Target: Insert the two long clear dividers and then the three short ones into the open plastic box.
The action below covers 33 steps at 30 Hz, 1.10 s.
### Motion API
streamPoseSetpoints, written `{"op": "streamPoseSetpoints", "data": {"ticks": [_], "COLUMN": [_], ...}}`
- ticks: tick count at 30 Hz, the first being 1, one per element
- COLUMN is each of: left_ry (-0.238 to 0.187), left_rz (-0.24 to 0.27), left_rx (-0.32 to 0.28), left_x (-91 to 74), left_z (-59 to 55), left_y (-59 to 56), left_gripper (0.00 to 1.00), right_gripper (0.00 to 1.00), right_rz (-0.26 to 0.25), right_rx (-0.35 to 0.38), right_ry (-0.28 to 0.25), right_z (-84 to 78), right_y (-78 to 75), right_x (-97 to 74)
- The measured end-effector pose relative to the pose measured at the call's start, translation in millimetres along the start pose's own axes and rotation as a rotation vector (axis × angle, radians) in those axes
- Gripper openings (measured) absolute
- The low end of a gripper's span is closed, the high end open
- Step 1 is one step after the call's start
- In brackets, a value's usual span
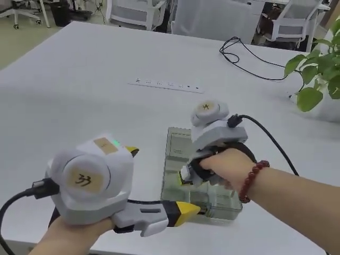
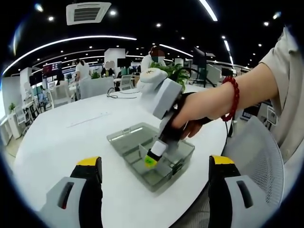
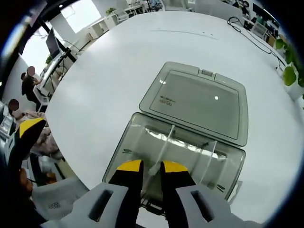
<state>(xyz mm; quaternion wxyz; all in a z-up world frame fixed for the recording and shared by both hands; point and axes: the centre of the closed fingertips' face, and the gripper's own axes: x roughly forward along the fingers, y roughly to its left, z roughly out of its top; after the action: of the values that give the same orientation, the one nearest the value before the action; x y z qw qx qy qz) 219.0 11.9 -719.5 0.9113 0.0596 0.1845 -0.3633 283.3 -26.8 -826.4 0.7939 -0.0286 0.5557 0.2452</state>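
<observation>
The box point(image 3: 124, 151) sits on the table point(image 1: 106, 79) with its lid point(image 3: 199, 99) folded flat behind it, which leaves the top free for loading. The right gripper point(image 3: 151, 167) reaches over the box's near wall, jaws nearly closed on a thin clear divider point(image 3: 164, 142) standing crosswise in the box, probably to steer it down its slots. I can't tell whether it is seated. A second divider point(image 3: 207, 159) stands beside it inside the box. The left gripper point(image 2: 154, 161) hangs to the side of the box, jaws wide and empty, likely to stay out of the way.
</observation>
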Motion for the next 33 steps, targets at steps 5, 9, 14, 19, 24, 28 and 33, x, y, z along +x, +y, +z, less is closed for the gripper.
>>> {"op": "streamPoseSetpoints", "data": {"ticks": [5,9,14,19,24,28,33], "left_ry": [0.003,0.009,0.015,0.019,0.022,0.021,0.029], "left_rz": [0.001,-0.002,-0.002,0.001,0.004,0.006,0.010], "left_rx": [-0.001,-0.002,-0.002,0.003,0.010,0.014,0.013], "left_x": [0.4,0.4,1.4,2.0,2.2,2.4,2.2], "left_z": [1.1,0.6,-0.7,-0.1,0.8,1.4,0.3], "left_y": [-1.2,-3.1,-4.2,-4.8,-5.6,-5.1,-5.1], "left_gripper": [0.95,0.96,0.96,0.96,0.96,0.96,0.95], "right_gripper": [0.22,0.27,0.33,0.35,0.41,0.43,0.44], "right_rz": [0.032,0.070,0.121,0.182,0.216,0.230,0.246], "right_rx": [-0.009,-0.047,-0.170,-0.278,-0.372,-0.486,-0.567], "right_ry": [-0.024,-0.047,-0.077,-0.114,-0.127,-0.160,-0.164], "right_z": [-0.5,0.4,0.5,1.5,-1.5,-0.8,-4.4], "right_y": [0.3,4.6,10.4,14.5,13.1,10.9,5.2], "right_x": [-8.1,-16.2,-28.0,-37.1,-43.2,-48.4,-53.4]}}
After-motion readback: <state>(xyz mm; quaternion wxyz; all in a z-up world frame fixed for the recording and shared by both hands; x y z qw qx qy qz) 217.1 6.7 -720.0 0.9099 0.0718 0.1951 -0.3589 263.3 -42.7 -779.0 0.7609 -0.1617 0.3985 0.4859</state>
